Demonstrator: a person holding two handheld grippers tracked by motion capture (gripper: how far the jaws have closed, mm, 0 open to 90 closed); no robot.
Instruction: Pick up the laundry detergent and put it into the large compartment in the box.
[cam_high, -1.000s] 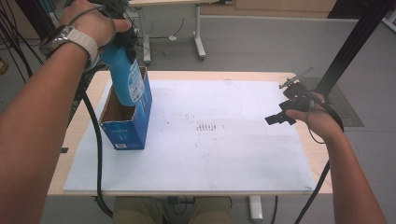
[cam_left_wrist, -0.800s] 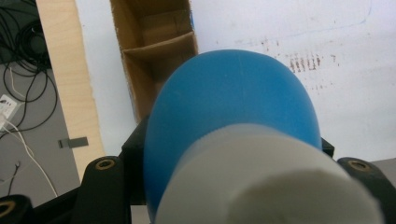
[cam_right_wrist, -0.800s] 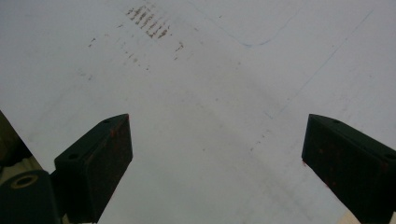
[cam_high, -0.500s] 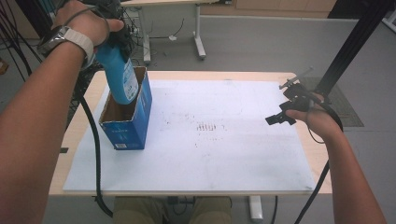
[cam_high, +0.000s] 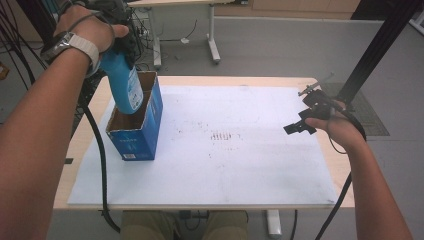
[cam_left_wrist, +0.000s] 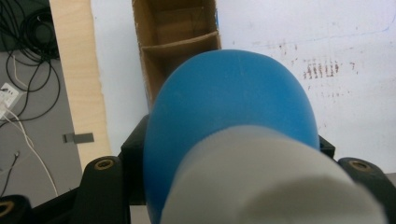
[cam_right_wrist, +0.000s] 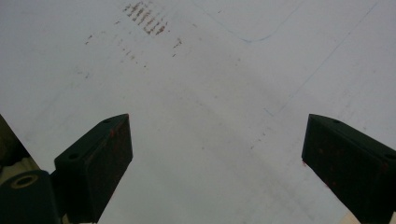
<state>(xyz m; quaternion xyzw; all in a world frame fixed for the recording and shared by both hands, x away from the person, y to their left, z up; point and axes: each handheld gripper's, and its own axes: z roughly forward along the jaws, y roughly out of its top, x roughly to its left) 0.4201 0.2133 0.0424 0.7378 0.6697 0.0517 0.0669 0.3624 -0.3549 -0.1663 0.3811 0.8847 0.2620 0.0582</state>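
The left tool (cam_high: 116, 47), clamped on a blue bottle (cam_high: 122, 82), had lifted it almost clear of the blue carton (cam_high: 137, 135) on the counter (cam_high: 240, 80); extraction looked nearly complete; the right tool (cam_high: 300, 125) stood spread, empty.

From above the person's side, the high view looks forward and down across the whole table (cam_high: 320, 192), floor and desk legs beyond its far edge. The left gripper view looks steeply down from close above the blue bottle (cam_left_wrist: 231, 107), the cardboard box (cam_left_wrist: 175, 32) on the table just past it. The right gripper view looks down at a slant from near the white mat (cam_right_wrist: 210, 93). All three views share the rust-coloured marks (cam_high: 220, 136) near the table's middle.
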